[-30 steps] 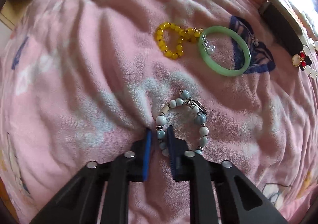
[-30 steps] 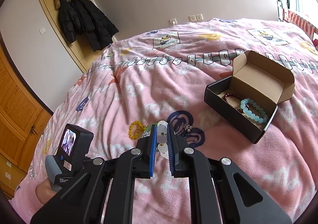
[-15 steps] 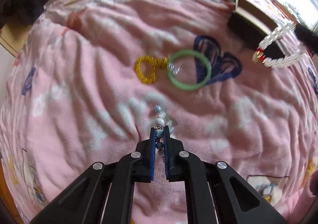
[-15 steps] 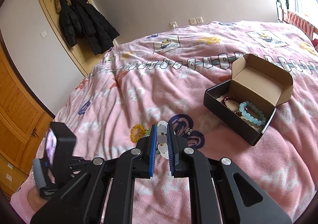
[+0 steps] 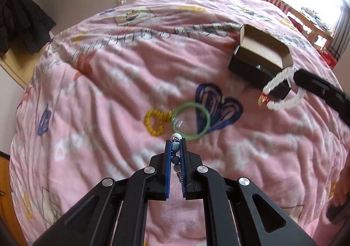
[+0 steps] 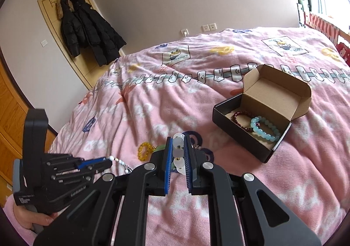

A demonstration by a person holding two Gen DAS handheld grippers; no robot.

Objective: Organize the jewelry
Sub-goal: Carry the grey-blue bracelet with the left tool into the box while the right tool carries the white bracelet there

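A blue-and-white bead bracelet (image 5: 175,147) is clamped in the left gripper (image 5: 175,144), a white bead bracelet (image 6: 178,147) in the right gripper (image 6: 178,143), both raised short of the open box (image 6: 258,119).

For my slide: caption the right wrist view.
Right tongs grip a white bracelet short of the open box.

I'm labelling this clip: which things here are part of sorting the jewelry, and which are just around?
Part of the job:
- blue-and-white bead bracelet in the left tongs
- white bead bracelet in the right tongs
- green bangle
- yellow bead bracelet
- open box holding a dark red bracelet and a light blue bracelet

Just around:
- black coats
- pink blanket
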